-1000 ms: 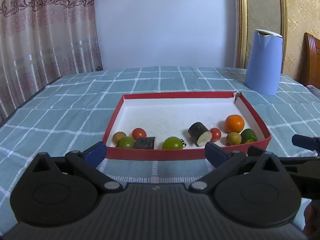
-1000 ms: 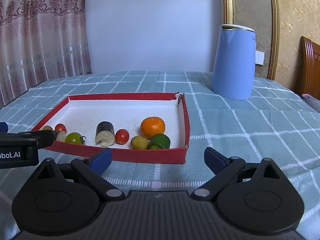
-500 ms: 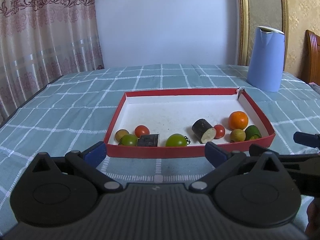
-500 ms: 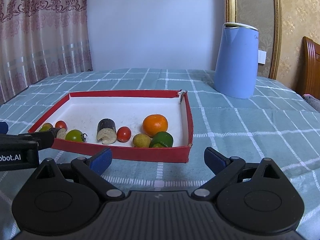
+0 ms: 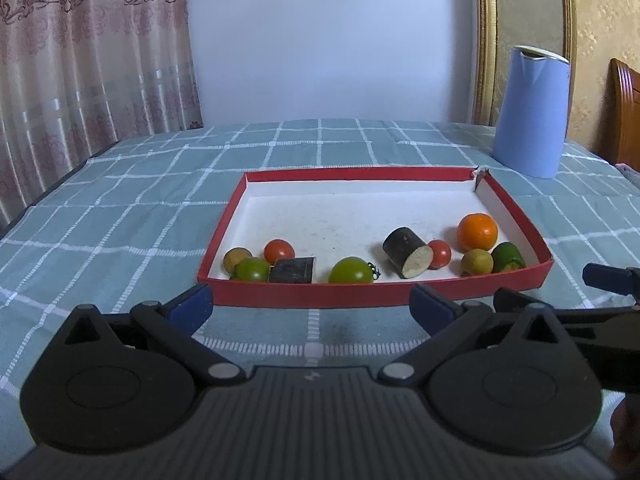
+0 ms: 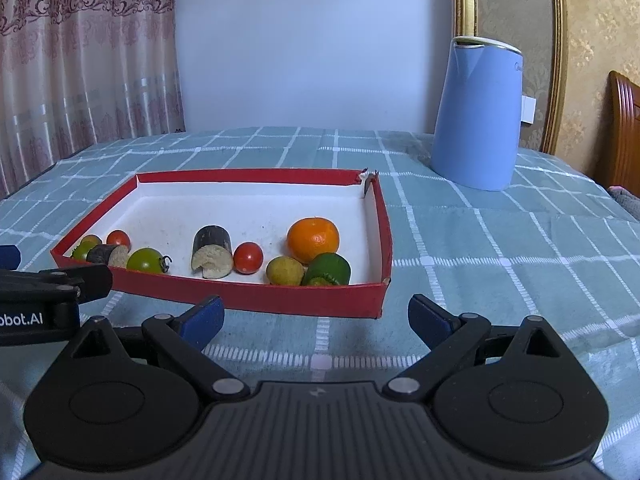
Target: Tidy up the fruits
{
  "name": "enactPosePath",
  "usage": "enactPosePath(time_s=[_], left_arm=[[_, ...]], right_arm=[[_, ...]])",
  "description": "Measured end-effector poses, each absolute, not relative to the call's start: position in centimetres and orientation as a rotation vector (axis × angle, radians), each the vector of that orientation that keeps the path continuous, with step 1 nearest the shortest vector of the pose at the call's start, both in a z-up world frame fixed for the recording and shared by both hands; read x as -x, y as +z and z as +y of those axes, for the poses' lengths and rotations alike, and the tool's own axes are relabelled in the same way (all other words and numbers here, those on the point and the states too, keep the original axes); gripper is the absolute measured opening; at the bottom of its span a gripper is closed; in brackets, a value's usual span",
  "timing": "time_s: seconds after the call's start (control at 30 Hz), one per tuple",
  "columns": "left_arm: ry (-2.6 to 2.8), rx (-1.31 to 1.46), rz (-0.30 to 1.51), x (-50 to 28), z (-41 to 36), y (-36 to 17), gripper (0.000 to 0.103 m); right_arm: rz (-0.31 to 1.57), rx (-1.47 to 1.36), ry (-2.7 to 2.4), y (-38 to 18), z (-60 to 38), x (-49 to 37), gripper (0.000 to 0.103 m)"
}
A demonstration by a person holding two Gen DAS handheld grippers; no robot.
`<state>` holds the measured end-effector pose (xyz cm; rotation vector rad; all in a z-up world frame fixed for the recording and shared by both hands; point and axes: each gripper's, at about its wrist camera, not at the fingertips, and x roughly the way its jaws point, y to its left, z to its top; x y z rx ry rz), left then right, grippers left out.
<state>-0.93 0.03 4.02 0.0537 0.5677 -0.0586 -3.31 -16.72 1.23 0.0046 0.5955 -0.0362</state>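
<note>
1. The left tongs (image 5: 311,304) and right tongs (image 6: 315,316) hover with jaws apart and empty, just short of the red tray (image 5: 372,292) on the bench (image 5: 120,216).
2. The tray now sits higher in both views than before.
3. The fruits lie along its near wall; the orange (image 6: 313,240) stays near its right wall.
4. The blue jug (image 6: 476,120) stands beyond its right corner.

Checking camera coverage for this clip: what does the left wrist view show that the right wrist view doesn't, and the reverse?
Only the left wrist view shows the right gripper entering from its right edge. Only the right wrist view shows the left gripper at its left edge, lettering on its body, and a white fitting behind the blue jug. Both show the red tray, its fruit including the orange, the jug and the checked cloth.
</note>
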Motion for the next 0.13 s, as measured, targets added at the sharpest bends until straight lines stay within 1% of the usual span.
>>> enactPosePath(time_s=[0.13], left_arm=[[-0.052, -0.058, 0.568, 0.95, -0.01, 3.92, 0.103]], right_arm=[[0.599, -0.007, -0.038, 1.06, -16.63, 3.24, 0.099]])
